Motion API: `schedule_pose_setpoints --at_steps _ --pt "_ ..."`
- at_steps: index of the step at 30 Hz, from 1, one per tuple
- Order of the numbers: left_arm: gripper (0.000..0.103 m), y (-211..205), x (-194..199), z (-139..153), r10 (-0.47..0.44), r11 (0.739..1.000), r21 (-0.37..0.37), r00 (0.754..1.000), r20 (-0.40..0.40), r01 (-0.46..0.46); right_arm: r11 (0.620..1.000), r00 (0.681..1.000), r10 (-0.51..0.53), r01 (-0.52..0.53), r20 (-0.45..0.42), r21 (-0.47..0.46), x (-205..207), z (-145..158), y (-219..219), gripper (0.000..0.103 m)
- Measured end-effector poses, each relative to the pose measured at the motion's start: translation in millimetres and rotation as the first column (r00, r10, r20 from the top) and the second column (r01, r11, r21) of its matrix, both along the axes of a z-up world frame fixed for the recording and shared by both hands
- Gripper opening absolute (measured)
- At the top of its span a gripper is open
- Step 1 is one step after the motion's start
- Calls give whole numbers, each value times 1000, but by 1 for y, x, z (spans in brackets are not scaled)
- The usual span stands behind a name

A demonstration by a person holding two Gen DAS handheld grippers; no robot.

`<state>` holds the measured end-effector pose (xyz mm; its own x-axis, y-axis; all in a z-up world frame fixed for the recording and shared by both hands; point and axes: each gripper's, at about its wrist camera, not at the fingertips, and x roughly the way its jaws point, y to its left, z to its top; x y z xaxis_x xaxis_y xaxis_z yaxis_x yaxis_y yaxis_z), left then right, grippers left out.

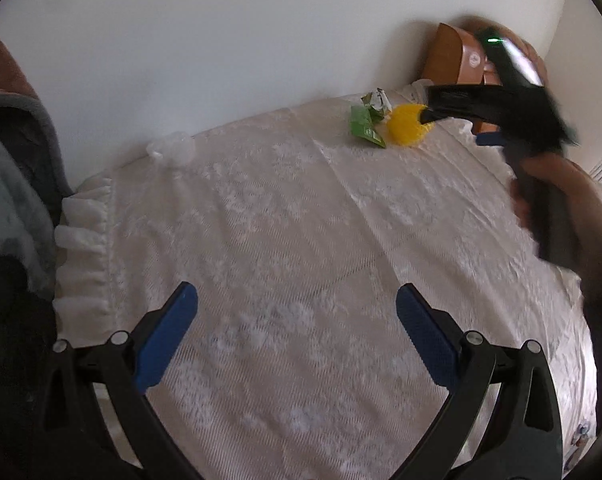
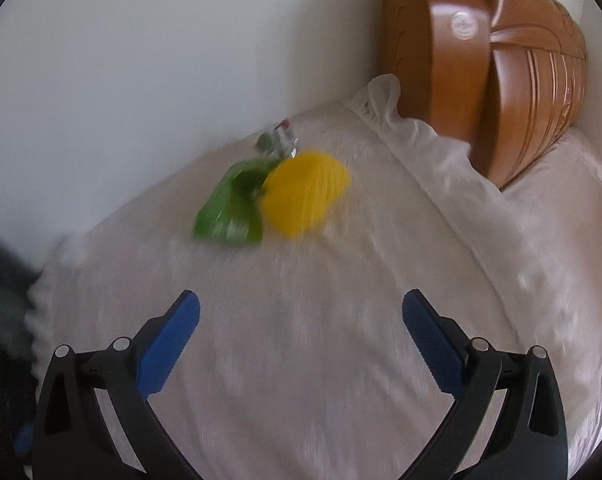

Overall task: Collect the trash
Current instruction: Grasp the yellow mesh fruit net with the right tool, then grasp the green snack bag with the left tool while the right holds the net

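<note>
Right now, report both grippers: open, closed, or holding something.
Left gripper: open, holding nothing, over the white bedspread.
Right gripper: open, holding nothing, short of the yellow object and green wrapper.

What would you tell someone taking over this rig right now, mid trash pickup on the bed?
Left gripper: jaws open, empty, low over the white lace bedspread.
Right gripper: jaws open, empty, aimed at the trash and nearer to it.
Trash: a yellow ribbed piece touching a green wrapper, with a small crumpled wrapper just behind, all near the wall by the wooden headboard.
Done: nothing picked up.
Left: grab all three pieces. No bin or bag is in view.
</note>
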<state>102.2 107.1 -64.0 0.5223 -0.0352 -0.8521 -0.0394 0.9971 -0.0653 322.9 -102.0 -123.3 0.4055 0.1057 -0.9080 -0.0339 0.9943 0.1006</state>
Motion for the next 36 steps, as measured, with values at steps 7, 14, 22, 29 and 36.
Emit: schedule_pose_setpoints --at_steps 7,14,22,29,36 --pt "95 -2 31 -8 -7 1000 -3 1000 -10 6 992 989 -106 113 -105 60 63 -44 -4 82" --pt "95 -13 58 -2 -21 1000 -2 1000 5 21 978 994 -69 85 -85 193 56 -36 -18 30" --pt "95 -38 114 -5 -66 998 11 998 19 66 961 997 -53 36 52 274 -23 22 -65 29" --pt "95 -69 184 -28 -109 994 12 994 1 109 969 995 -82 66 58 238 -99 35 -103 31" --pt "91 -86 240 -53 -31 999 34 999 -17 31 969 993 -117 108 29 223 -136 26 -120 32"
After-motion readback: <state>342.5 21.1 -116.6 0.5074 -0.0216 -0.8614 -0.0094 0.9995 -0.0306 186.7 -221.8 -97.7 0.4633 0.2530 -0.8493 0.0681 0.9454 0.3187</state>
